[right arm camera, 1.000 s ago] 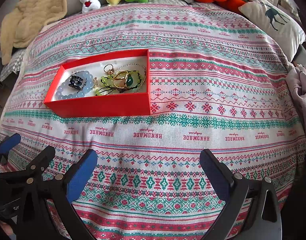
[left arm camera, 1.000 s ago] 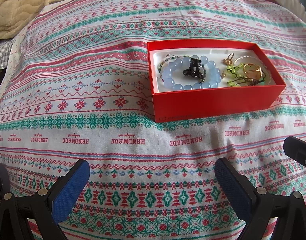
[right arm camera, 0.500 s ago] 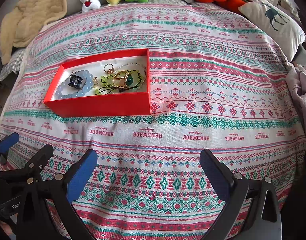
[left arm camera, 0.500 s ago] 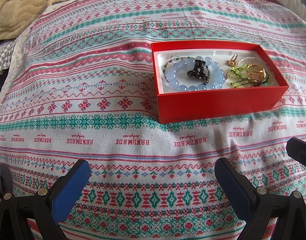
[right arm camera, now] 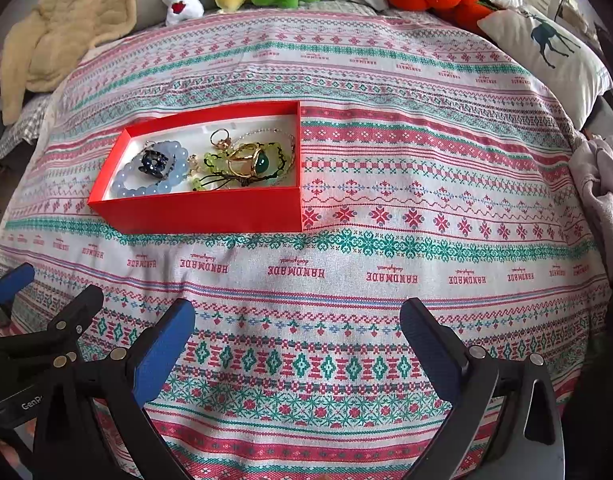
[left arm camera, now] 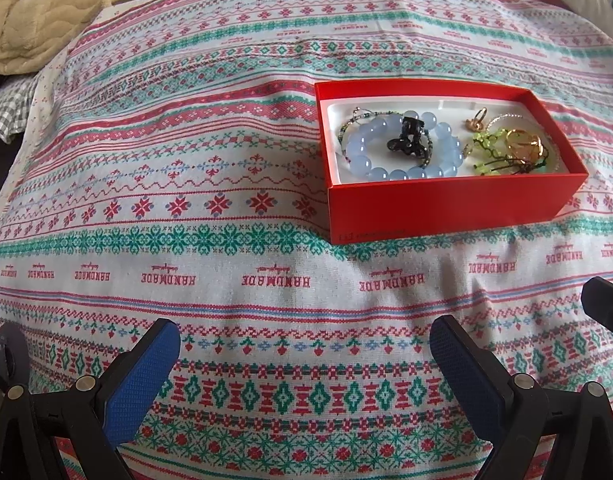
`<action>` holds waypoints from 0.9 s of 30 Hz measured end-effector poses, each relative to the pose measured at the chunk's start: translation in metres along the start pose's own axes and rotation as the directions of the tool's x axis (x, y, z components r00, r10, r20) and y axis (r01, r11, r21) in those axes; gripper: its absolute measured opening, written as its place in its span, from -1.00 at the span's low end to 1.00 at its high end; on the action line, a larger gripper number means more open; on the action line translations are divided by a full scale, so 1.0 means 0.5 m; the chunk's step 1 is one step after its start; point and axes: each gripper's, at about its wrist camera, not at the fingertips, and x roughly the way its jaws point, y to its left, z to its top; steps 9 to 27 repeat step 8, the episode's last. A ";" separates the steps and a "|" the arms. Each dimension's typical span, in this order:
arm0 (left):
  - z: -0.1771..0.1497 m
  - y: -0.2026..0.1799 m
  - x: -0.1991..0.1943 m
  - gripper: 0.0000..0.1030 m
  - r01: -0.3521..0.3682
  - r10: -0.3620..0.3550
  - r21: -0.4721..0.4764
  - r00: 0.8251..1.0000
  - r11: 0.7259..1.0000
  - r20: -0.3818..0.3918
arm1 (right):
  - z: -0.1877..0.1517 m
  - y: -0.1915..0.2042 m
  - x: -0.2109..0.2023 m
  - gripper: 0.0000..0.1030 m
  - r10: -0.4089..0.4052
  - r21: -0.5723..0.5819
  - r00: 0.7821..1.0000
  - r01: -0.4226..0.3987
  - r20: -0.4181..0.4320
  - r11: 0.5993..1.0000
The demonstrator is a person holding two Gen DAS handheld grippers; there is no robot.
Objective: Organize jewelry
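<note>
We hold both grippers, left (left arm camera: pixel 304 354) and right (right arm camera: pixel 296 338), with fingers (left arm camera: pixel 140 380) spread wide, gripping nothing, above the bedspread (right arm camera: pixel 386 160), near the red box (right arm camera: pixel 210 212) of jewelry (right arm camera: pixel 242 160).

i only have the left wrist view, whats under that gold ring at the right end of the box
Observer: In the right wrist view the gold ring leans against a round dark green stone.
Operator: what's past the box on the right
Observer: A white pillow with a deer print lies at the cloth's far right corner.
Operator: is the right gripper holding anything
Observer: No, the right gripper is open and empty, hovering over the patterned cloth short of the red box.
</note>
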 end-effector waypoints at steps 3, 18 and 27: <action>-0.001 0.006 0.000 0.99 -0.004 0.004 -0.007 1.000 1.000 -0.001 | 0.000 0.002 0.002 1.00 -0.001 -0.004 1.000 0.001 -0.001 1.000; -0.001 0.011 0.000 0.99 0.008 -0.008 -0.019 1.000 1.000 0.002 | 0.000 0.008 0.005 1.00 -0.009 -0.008 1.000 0.009 -0.002 1.000; -0.001 0.011 0.000 0.99 0.008 -0.008 -0.019 1.000 1.000 0.002 | 0.000 0.008 0.005 1.00 -0.009 -0.008 1.000 0.009 -0.002 1.000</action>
